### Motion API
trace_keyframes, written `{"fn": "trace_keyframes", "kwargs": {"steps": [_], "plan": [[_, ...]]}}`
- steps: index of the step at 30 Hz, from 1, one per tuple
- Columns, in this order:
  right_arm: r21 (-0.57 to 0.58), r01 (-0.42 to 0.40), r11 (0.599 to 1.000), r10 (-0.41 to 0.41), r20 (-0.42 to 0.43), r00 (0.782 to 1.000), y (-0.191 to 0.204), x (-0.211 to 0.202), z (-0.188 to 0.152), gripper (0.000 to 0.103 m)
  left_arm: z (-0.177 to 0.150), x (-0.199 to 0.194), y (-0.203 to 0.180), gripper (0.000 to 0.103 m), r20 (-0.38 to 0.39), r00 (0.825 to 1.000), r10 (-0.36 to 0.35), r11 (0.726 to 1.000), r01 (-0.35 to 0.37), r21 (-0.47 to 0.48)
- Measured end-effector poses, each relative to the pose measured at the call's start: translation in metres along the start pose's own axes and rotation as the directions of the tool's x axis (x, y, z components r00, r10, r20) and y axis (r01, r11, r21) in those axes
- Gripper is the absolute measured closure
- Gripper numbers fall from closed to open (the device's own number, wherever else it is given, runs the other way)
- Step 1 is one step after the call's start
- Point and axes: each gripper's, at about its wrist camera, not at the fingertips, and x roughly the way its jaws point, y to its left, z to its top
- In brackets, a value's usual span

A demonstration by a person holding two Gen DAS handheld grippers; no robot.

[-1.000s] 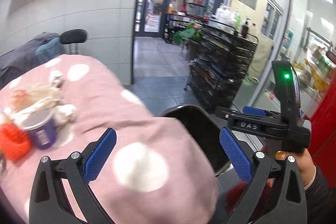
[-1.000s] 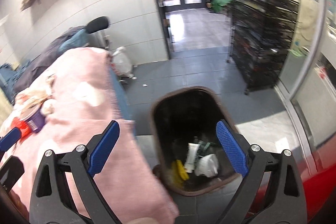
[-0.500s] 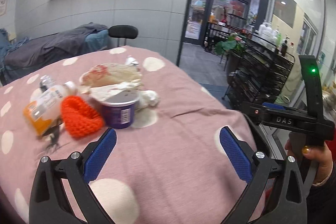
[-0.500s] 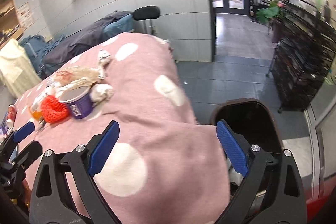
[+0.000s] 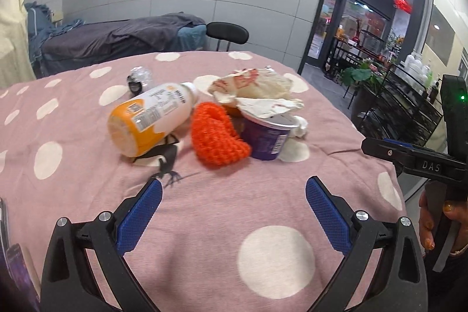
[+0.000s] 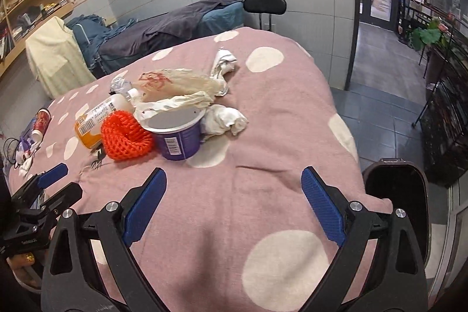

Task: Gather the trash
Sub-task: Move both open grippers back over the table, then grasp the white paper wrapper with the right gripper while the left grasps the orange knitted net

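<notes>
A pile of trash lies on the pink dotted tablecloth (image 5: 204, 224): an orange-and-white bottle (image 5: 146, 119) on its side, an orange foam net (image 5: 216, 136), a purple cup (image 5: 267, 136) with a peeled lid, a crumpled plastic bag (image 5: 251, 84) and white tissue (image 6: 225, 119). My left gripper (image 5: 232, 212) is open and empty, short of the pile. My right gripper (image 6: 234, 201) is open and empty, in front of the cup (image 6: 177, 136). The dark trash bin (image 6: 395, 183) stands on the floor off the table's right edge.
A small clear bottle (image 5: 140, 76) lies behind the pile. A red cup (image 6: 41, 122) and small items lie at the table's far left. A black stool (image 6: 264, 5), a covered bed (image 5: 117, 37) and black wire racks (image 6: 447, 113) surround the table.
Both grippers have swung left and away from the trash bin toward the table. The trash pile now sits in the middle of both views, and closer.
</notes>
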Motion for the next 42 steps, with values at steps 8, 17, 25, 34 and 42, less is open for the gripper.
{"fn": "trace_keyframes", "kwargs": {"steps": [8, 17, 25, 34, 42], "plan": [[-0.122, -0.048, 0.991, 0.046, -0.018, 0.999, 0.042, 0.024, 0.028, 0.011, 0.010, 0.009, 0.017, 0.010, -0.018, 1.000, -0.010, 1.000, 0.009, -0.023], [-0.443, 0.069, 0.894, -0.084, -0.014, 0.996, 0.083, 0.060, 0.048, 0.026, 0.024, 0.044, 0.018, 0.023, -0.082, 0.996, -0.032, 0.996, 0.025, -0.086], [-0.535, 0.071, 0.842, -0.095, -0.018, 0.995, 0.091, 0.088, 0.066, 0.046, 0.036, 0.080, 0.017, 0.037, -0.142, 0.990, 0.008, 0.995, -0.022, -0.098], [-0.524, 0.046, 0.851, -0.056, -0.005, 0.998, 0.091, 0.088, 0.064, 0.093, 0.033, 0.077, 0.026, 0.079, -0.138, 0.990, -0.004, 0.988, -0.017, -0.153], [-0.380, 0.058, 0.923, -0.024, 0.093, 0.995, 0.059, 0.031, 0.076, 0.095, 0.036, 0.035, 0.015, 0.082, -0.031, 0.999, -0.008, 0.990, 0.004, -0.140]]}}
